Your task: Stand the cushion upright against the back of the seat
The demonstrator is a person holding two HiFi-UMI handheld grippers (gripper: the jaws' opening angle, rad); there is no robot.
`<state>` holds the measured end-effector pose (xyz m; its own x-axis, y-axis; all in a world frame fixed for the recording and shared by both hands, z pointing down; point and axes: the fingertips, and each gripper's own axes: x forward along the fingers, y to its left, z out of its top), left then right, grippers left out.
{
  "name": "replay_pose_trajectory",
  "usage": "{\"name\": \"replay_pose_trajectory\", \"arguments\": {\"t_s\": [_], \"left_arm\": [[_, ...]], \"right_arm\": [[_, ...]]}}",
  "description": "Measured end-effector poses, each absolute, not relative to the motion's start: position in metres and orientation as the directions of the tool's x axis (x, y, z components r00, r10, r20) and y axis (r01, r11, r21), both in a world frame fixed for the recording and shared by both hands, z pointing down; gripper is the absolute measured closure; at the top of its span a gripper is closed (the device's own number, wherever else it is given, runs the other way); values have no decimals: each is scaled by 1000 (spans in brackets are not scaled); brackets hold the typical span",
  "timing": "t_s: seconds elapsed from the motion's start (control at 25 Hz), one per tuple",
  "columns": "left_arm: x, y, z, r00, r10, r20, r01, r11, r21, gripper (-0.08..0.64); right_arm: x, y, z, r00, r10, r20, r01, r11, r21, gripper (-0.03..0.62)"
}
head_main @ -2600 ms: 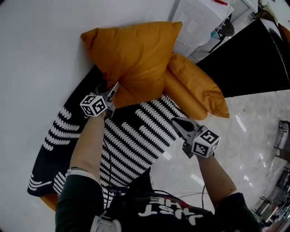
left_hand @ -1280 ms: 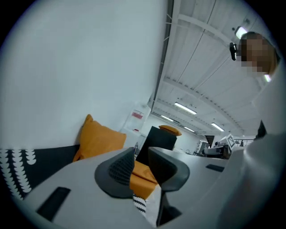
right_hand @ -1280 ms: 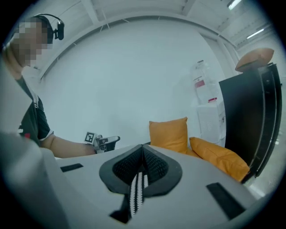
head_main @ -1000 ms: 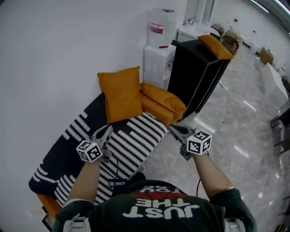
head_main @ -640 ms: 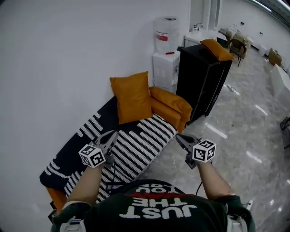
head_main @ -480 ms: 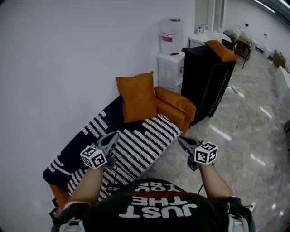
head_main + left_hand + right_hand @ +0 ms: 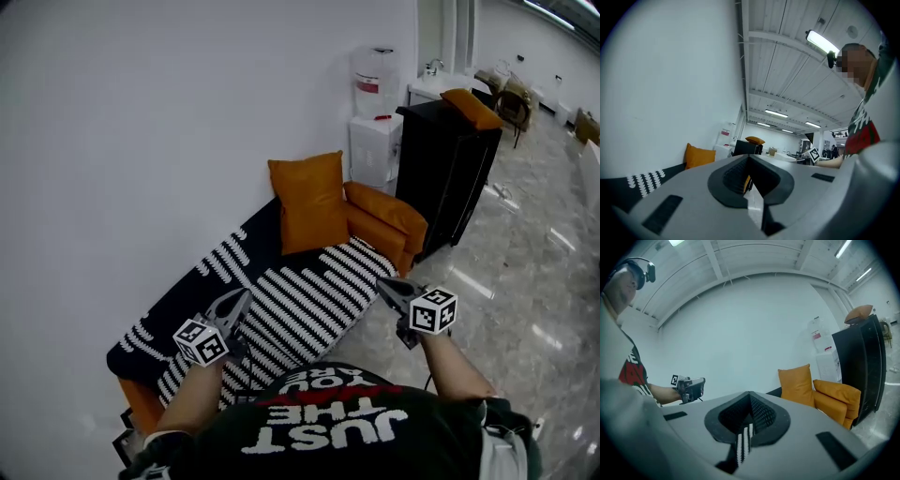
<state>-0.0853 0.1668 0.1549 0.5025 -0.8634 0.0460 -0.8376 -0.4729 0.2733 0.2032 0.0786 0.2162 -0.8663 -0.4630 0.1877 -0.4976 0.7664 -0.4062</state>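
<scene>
At the far end of the sofa (image 7: 141, 398), the orange cushion (image 7: 314, 202) stands upright on the seat, its back to the white wall (image 7: 141, 141) and one edge touching the orange armrest (image 7: 384, 220). A black throw with white stripes (image 7: 300, 300) covers the seat and the low back. Beyond the armrest stand a black cabinet (image 7: 455, 164) with a second orange cushion (image 7: 472, 108) on top, and a water dispenser (image 7: 375, 131) against the wall.

Both grippers are well apart from the cushion, close to the person's chest. The left gripper (image 7: 242, 297) is over the near part of the throw, its jaws pressed together with nothing between them. The right gripper (image 7: 382, 283) is over the sofa's front edge beside the glossy floor (image 7: 525, 281), its jaws likewise closed and empty.
</scene>
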Motion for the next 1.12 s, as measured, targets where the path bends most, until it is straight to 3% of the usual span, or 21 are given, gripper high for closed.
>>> {"name": "replay_pose_trajectory", "arguments": {"t_s": [0.48,1.12], "left_arm": [[-146,200,152,494,-870,9,-837,-472,278,548],[-149,199,148,480,-877,-28,-828,-464,314,548]], "right_arm": [[142,88,202,-841,-487,236,-541,770,-337,569],[147,91,205,-833,-486,264,-550,774,-313,569]]}}
